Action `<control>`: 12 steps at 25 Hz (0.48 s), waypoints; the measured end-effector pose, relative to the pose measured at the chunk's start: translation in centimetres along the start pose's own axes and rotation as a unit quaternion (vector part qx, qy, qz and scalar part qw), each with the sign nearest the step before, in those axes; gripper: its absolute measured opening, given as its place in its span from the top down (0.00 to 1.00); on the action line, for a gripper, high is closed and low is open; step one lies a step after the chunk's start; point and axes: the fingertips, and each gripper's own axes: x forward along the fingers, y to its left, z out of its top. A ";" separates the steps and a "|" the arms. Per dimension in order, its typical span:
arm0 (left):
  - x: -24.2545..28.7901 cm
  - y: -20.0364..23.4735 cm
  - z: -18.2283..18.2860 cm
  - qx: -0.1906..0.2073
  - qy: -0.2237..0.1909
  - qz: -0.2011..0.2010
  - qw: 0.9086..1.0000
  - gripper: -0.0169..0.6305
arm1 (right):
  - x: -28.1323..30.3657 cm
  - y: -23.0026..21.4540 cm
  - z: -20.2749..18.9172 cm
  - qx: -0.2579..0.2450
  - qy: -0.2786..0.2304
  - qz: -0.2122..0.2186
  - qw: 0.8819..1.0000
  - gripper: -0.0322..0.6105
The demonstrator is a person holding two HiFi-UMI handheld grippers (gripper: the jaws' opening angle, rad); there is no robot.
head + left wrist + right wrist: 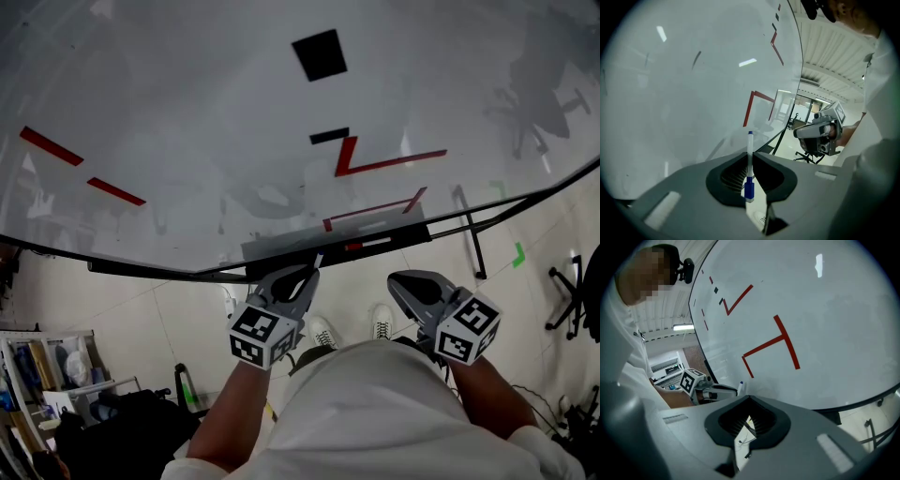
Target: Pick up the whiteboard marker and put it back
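A white whiteboard marker with a blue end (749, 164) stands upright between the jaws of my left gripper (750, 176), which is shut on it. Its tip points toward the whiteboard (693, 84). In the head view the left gripper (307, 274) hovers just below the board's tray (281, 251), and the marker (318, 260) pokes up at the tray edge. My right gripper (401, 279) hangs beside it, a little lower right, jaws together with nothing held. The right gripper view shows the left gripper (723, 390) and the marker tip (741, 387) close to the board.
The whiteboard (234, 141) carries red lines, a black square (319, 54) and a small black strip (329, 136). A red-and-white pen (368, 246) lies on the tray. The stand leg (474, 246), an office chair (570, 300), a bottle (185, 386) and a cluttered shelf (47, 370) are on the floor.
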 end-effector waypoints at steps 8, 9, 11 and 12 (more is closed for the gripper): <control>-1.6 -0.7 0.9 -0.040 -0.037 -0.008 0.998 0.89 | 0.6 0.4 0.2 -0.004 0.003 0.007 1.000 0.95; -1.9 -0.8 1.0 -0.046 -0.043 -0.009 0.998 0.89 | 0.7 0.5 0.2 -0.005 0.003 0.008 1.000 0.95; -2.5 -1.1 1.1 -0.052 -0.053 -0.008 0.997 0.89 | 0.8 0.6 0.3 -0.007 0.002 0.011 1.000 0.95; -2.8 -1.2 1.1 -0.053 -0.057 -0.006 0.997 0.89 | 0.9 0.7 0.4 -0.008 0.002 0.012 1.000 0.95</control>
